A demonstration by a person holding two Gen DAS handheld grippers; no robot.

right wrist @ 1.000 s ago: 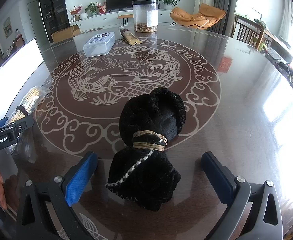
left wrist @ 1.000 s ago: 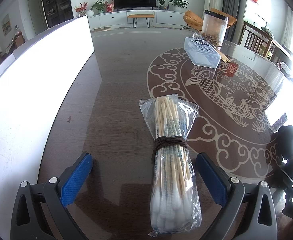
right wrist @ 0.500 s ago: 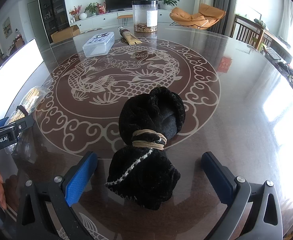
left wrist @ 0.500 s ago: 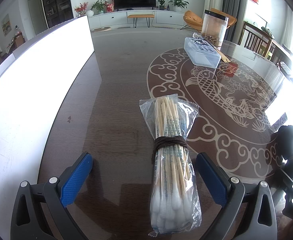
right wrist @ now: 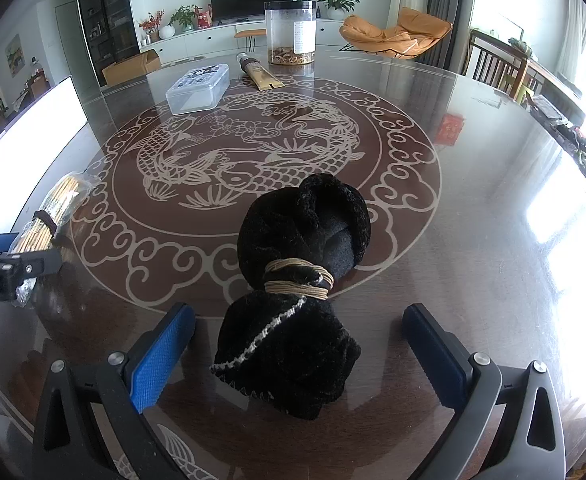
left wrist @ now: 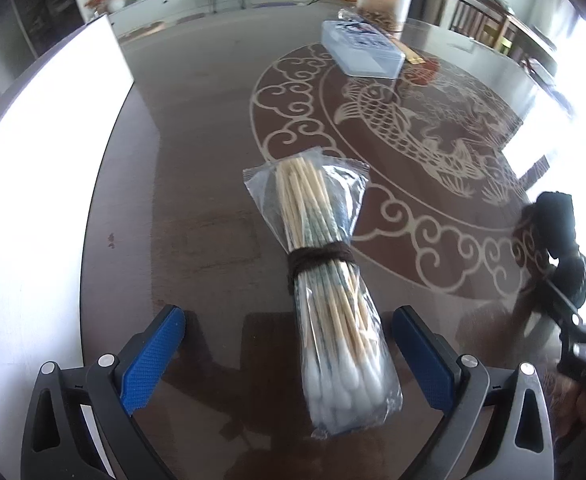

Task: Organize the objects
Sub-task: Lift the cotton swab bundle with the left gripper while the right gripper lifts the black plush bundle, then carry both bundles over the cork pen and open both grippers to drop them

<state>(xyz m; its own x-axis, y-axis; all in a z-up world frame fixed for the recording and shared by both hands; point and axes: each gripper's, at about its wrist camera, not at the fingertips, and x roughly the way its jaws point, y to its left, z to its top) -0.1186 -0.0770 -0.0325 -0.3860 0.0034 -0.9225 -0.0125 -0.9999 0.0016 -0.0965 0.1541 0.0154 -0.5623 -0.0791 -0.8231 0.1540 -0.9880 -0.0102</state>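
The bag of cotton swabs (left wrist: 333, 292) lies flat on the bench (left wrist: 213, 152), bound at its middle by a dark band (left wrist: 319, 260); its white-tipped end reaches back between the fingers of the left gripper (left wrist: 289, 344), nearer the right-hand finger than the left-hand one, while the stick end points away ahead of them; neither blue pad touches the plastic. The black cloth bundle (right wrist: 297, 300), tied at its waist with tan cord (right wrist: 297, 280), sits on the bench between the fingers of the right gripper (right wrist: 299, 340), roughly centred, its lower half level with the fingertips and its rounder half ahead of them; there is a clear gap on each side. Both sets of fingers are spread wide and hold nothing.

The step in hand looks like the approach before a grasp, each gripper lined up on its own object; the next move probably calls for closing the fingers across the narrow tied waist of each, the left one first shifting a little so the bag is centred; the slick plastic may slip, and the soft cloth will give under the pads.

Further ahead of the fingers stand a clear lidded box (right wrist: 197, 88), a tube (right wrist: 259, 74) and a tall jar (right wrist: 291, 32), well apart from both bundles.
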